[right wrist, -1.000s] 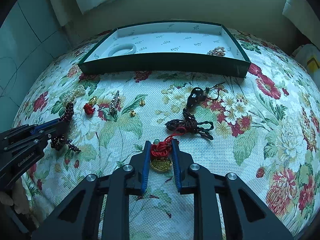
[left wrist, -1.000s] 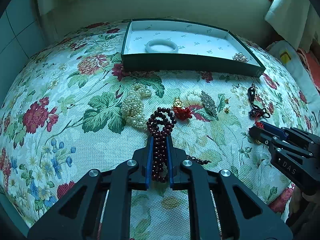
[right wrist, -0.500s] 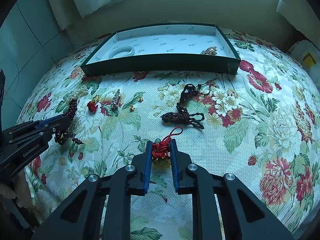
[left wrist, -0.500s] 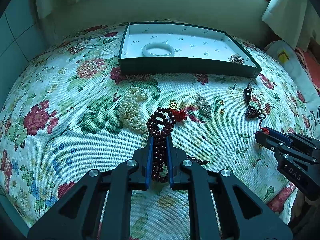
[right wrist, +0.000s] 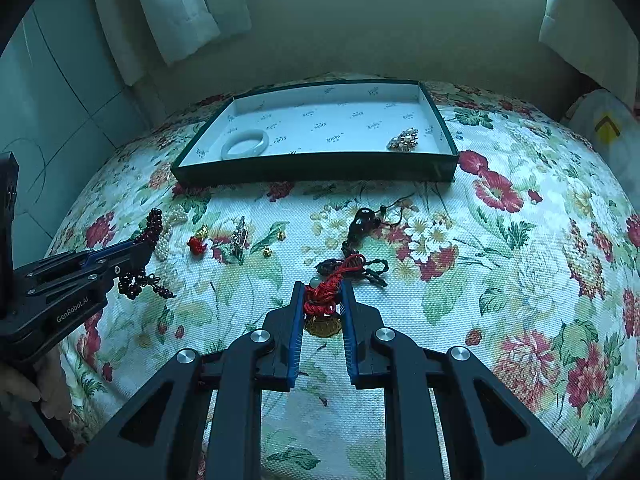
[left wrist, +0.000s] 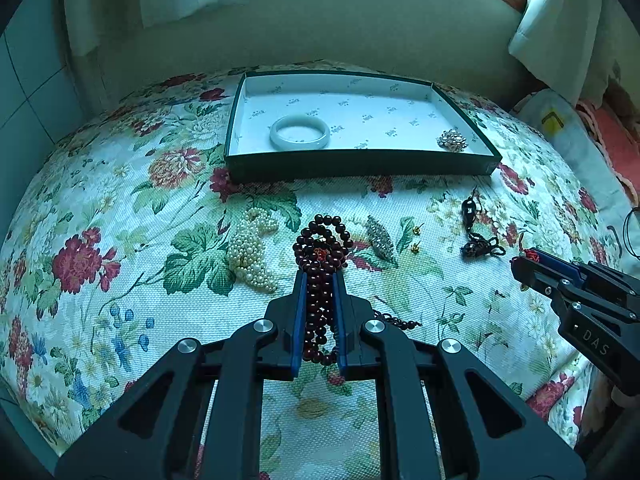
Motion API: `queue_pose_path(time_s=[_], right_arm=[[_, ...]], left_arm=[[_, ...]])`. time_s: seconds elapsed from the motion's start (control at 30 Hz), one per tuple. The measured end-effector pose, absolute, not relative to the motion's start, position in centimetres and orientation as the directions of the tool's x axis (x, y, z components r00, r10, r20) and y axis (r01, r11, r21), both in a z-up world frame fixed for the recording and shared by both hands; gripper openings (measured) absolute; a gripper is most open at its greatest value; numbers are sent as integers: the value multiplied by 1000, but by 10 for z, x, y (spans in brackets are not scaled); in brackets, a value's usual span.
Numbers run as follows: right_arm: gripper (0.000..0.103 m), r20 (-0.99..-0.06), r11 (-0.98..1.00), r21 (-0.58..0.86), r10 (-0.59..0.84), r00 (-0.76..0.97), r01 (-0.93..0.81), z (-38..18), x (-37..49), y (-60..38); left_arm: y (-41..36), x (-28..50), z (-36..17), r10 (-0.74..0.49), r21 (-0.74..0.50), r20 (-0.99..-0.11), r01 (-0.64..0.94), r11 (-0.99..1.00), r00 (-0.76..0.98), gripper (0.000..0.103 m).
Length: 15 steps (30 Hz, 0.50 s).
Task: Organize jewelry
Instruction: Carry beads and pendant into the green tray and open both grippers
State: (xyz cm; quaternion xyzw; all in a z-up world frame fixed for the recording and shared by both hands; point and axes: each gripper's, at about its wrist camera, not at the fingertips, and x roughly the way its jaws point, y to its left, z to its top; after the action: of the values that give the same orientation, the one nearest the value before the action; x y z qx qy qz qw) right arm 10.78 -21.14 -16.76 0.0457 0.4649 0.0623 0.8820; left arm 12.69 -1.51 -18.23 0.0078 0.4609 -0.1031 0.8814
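My left gripper (left wrist: 319, 276) is shut on a dark red bead string (left wrist: 320, 304), whose loops hang in front of the fingertips above the floral cloth. My right gripper (right wrist: 323, 286) is shut on a red-cord pendant (right wrist: 322, 300) with a gold disc (right wrist: 323, 326) below the cord. A green box (left wrist: 360, 164) with a white lining stands at the back, holding a pale bangle (left wrist: 300, 133) and a sparkly brooch (left wrist: 452, 141). On the cloth lie a pearl strand (left wrist: 250, 250), a silver leaf brooch (left wrist: 379, 237), two gold studs (left wrist: 416, 238) and a black cord pendant (left wrist: 474, 232).
A small red and gold charm (right wrist: 198, 240) lies beside the silver brooch (right wrist: 239, 236). The floral cloth (right wrist: 520, 240) covers a rounded table. White curtains (right wrist: 172, 8) hang behind, and a white bag (left wrist: 556, 128) sits at the right. A hand (right wrist: 24, 384) holds the left gripper's handle.
Both grippers have risen from the cloth with their loads. The bead string now hangs clear of the red charm, and the red cord has come off the cloth near the black cord.
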Motion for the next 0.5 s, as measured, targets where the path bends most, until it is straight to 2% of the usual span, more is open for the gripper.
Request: queue_pose_path(time_s=[0.5], right_arm=[[18, -758, 988, 131, 155, 634, -86, -130, 163, -219]], left_arm=[[-51, 188, -150, -228, -84, -761, 256, 963, 607, 12]])
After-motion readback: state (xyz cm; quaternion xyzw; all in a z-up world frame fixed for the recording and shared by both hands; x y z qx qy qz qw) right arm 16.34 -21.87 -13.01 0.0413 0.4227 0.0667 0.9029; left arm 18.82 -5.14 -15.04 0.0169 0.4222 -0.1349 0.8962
